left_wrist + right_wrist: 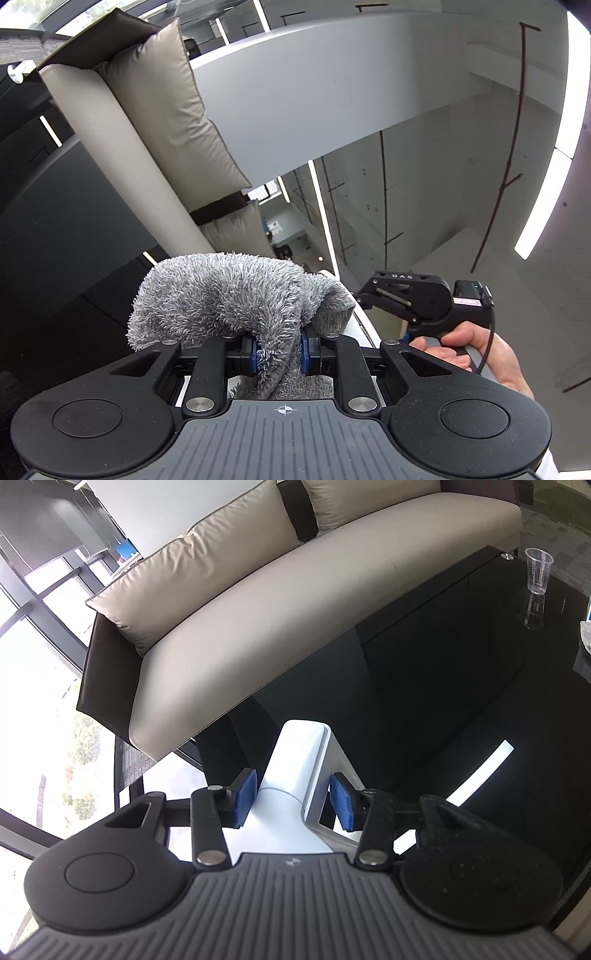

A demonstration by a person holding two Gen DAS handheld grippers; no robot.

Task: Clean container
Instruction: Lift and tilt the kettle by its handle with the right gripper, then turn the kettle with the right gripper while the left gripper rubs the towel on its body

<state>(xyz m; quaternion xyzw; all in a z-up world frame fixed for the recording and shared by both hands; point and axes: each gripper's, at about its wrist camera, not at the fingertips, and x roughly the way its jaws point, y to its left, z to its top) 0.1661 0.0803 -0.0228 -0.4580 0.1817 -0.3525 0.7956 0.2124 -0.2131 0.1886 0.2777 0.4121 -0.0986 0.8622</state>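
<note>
Much of the white container point(295, 775) is hidden. In the right wrist view only a narrow white wall and its rim show, running away from the camera between the two blue pads; its lower part is cut off behind the grey body of the tool, and its inside cannot be seen. Its long axis points straight ahead along the fingers, toward the sofa point(295, 602).

The right tongs point(293, 797) straddle this wall. The left pad sits against the white surface; the right pad is just beside the rim, and contact there is hard to make out. The jaws are part-way closed around the container, which is held above the glossy black bench point(461, 686).

In the left wrist view, the left tongs point(279, 350) are closed tightly on a fluffy grey cloth point(229, 299), which bulges up and over the pads and hides most of what lies behind. A thin white edge of the container shows just right of the cloth.

Further right, a hand point(476, 354) grips the black handle of the other tool.

A clear plastic cup point(538, 572) stands upright at the bench's far corner; no contents are visible in it.
</note>
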